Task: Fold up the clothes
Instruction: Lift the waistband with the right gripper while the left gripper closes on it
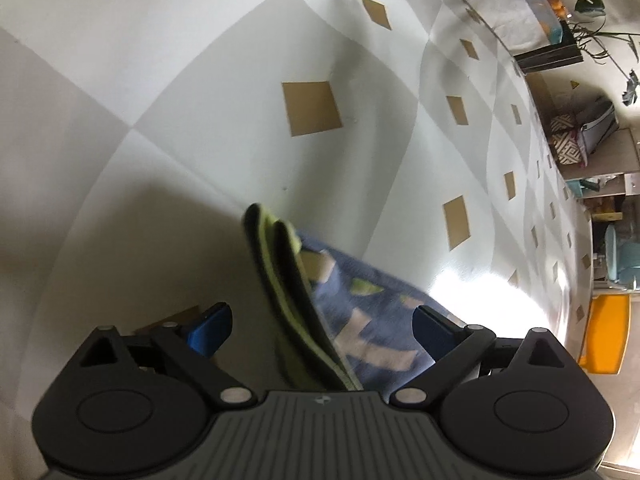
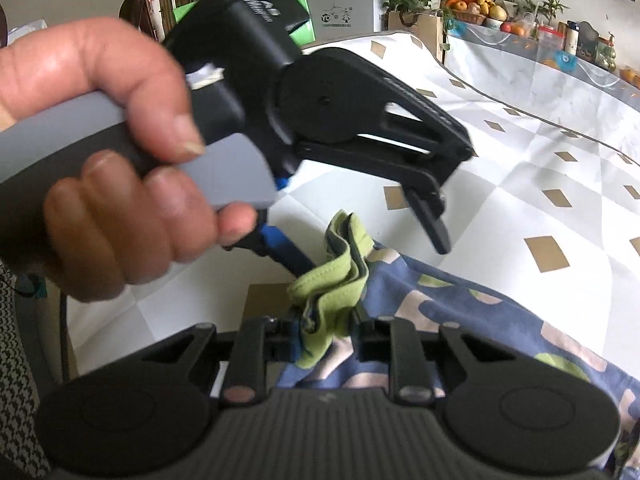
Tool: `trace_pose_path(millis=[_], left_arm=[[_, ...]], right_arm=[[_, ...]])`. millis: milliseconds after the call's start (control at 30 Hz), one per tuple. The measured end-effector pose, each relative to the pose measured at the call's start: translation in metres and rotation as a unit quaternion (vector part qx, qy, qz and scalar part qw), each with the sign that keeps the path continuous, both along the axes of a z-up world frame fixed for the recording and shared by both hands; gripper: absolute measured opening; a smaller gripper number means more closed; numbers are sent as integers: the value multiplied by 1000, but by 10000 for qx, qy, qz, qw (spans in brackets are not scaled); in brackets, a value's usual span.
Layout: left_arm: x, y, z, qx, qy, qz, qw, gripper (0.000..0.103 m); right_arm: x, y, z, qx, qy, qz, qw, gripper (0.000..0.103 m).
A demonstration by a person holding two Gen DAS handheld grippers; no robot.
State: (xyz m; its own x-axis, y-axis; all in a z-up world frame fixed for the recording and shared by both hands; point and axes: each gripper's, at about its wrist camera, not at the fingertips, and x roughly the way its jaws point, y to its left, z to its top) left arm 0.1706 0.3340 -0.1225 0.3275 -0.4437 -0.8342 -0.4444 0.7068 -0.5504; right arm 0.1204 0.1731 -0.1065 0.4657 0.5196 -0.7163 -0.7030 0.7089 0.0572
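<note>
Garment [image 2: 460,320]: blue patterned cloth with a green ribbed band [image 2: 332,280]. Right gripper [image 2: 326,338]: jaws clamped together on the bunched green band, close to the camera. Left gripper [image 1: 320,320]: jaws standing well apart, the band's folded edge running between them without contact on either side; seen from the right wrist view, one blue finger [image 2: 280,244] lies just beside the band. Hand [image 2: 112,160] wraps the left gripper's handle. Cloth trails from the band onto a checked sheet [image 2: 520,168] with tan diamonds. Handling, by judgement: light, soft, limp, sags wherever unsupported; the thicker band gives the surest hold, taken at two spread points.
</note>
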Motion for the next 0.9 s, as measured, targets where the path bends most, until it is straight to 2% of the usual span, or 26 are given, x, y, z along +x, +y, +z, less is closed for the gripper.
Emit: trace_pose_path(millis=[167, 233, 300, 333, 400, 533, 600, 700, 900], left_arm=[[7, -6, -1, 44, -34, -11, 10000, 95], [7, -5, 0, 39, -65, 47, 10000, 90], [6, -6, 2, 164, -56, 57, 9998, 75], [6, -6, 3, 244, -46, 56, 9997, 71], [4, -6, 4, 412, -11, 45, 9991, 52], [2, -13, 10, 755, -48, -160, 9970, 33], [1, -18, 16, 941, -121, -251, 9952, 14], [0, -26, 26, 1084, -254, -358, 9931, 9], [-6, -40, 44, 1231, -467, -447, 9903, 8]], right_arm=[[-3, -13, 4, -14, -32, 32, 10000, 21], [-4, -14, 6, -19, -42, 39, 10000, 21], [-6, -15, 8, -26, -60, 44, 10000, 21], [-7, -16, 10, -30, -69, 44, 10000, 21], [-9, -17, 12, -35, -80, 31, 10000, 21], [-15, -20, 18, -63, -103, -34, 9999, 21], [-17, -24, 21, -63, -118, -78, 9999, 21], [-20, -30, 27, -57, -151, -144, 9998, 21], [-24, -42, 39, -31, -226, -291, 9993, 20]])
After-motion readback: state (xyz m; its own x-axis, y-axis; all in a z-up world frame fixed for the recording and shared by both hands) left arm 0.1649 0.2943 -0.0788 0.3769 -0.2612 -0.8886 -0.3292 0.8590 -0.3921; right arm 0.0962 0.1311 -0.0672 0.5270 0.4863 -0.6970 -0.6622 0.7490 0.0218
